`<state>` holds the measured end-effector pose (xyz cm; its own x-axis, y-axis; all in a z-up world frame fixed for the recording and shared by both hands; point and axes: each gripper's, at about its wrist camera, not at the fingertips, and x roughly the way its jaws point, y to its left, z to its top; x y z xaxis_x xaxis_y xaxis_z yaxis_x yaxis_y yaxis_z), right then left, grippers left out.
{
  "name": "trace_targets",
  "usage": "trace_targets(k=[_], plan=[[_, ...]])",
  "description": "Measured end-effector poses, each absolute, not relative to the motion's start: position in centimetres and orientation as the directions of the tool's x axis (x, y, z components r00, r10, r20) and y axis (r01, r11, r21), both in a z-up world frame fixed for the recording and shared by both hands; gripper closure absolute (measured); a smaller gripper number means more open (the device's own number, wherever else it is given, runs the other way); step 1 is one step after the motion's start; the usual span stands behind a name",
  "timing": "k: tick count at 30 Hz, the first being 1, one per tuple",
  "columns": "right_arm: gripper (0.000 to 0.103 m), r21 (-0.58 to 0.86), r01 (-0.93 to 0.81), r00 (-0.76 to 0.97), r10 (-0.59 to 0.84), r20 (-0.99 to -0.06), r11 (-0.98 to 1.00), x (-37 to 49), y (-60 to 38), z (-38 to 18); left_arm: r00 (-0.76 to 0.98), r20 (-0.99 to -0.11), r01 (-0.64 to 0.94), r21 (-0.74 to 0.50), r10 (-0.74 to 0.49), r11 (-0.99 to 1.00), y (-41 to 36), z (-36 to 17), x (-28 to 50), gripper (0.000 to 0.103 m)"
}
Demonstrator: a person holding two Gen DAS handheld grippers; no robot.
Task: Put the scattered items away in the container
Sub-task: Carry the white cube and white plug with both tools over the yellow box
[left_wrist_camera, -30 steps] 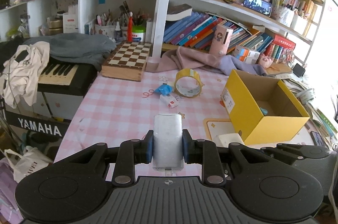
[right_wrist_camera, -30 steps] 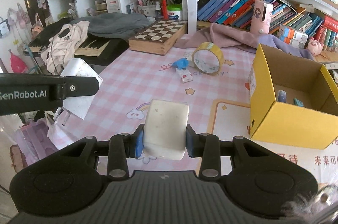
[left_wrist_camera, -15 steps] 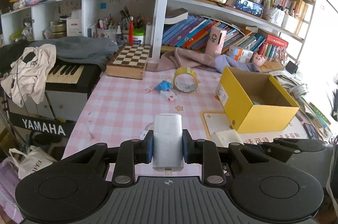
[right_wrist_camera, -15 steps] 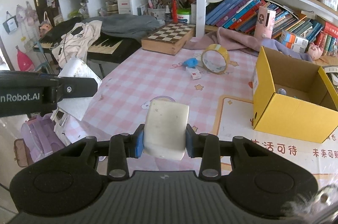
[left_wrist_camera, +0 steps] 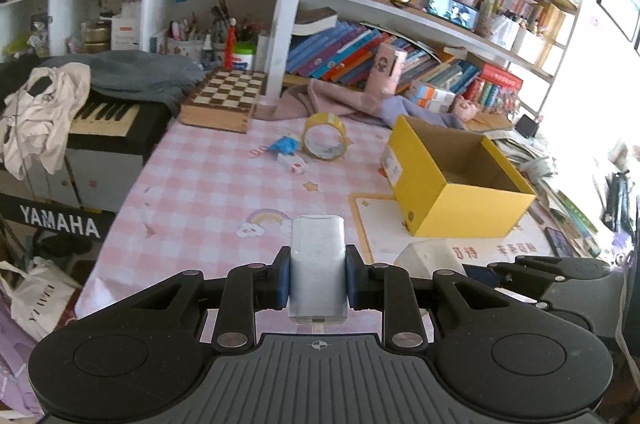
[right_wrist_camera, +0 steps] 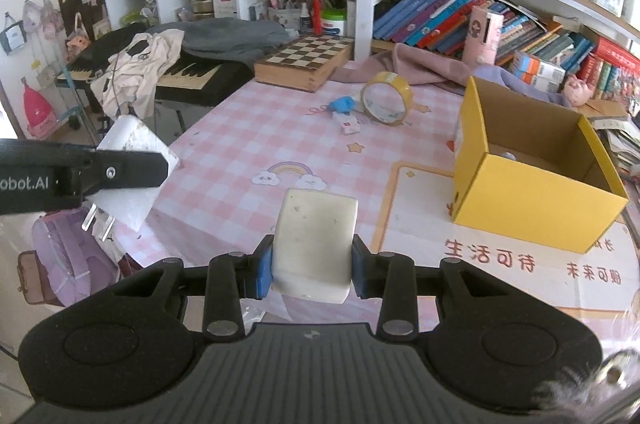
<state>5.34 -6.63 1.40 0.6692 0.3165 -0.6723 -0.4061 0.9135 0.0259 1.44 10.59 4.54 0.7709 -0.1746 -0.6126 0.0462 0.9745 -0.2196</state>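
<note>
Both grippers have drawn back; left gripper (left_wrist_camera: 318,276) clamps a stiff white charger (left_wrist_camera: 318,264), right gripper (right_wrist_camera: 312,260) a light cream block (right_wrist_camera: 314,244), low centre.

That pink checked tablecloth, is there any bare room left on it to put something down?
Yes. The pink checked tablecloth lies bare from the rainbow print up toward the wooden chessboard box. It is crowded around the yellow tape roll, blue wrapper and small white box. The yellow cardboard box fills the right side.

Matt cardboard box (left_wrist_camera: 460,184), glossy tape roll (left_wrist_camera: 323,140)
</note>
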Motion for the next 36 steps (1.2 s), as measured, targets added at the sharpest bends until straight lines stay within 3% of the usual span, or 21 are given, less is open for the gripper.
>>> trace_targets(k=[15, 21, 36], plan=[[0.068, 0.047, -0.435, 0.652, 0.351, -0.672, 0.899, 5.5, -7.9, 1.1, 0.766, -0.618, 0.053, -0.212, -0.176, 0.976, 8.7, 4.7, 0.9, 0.078], [0.068, 0.051, -0.411, 0.665, 0.337, -0.666, 0.910, 4.9, -9.9, 1.3, 0.741, -0.628, 0.086, -0.263, -0.239, 0.961, 8.1, 3.9, 1.0, 0.078], [0.068, 0.076, -0.031, 0.722, 0.075, -0.688, 0.997, 2.1, -18.7, 0.8, 0.566, -0.649, 0.373, -0.349, -0.509, 0.860, 1.3, 1.8, 4.7, 0.078]])
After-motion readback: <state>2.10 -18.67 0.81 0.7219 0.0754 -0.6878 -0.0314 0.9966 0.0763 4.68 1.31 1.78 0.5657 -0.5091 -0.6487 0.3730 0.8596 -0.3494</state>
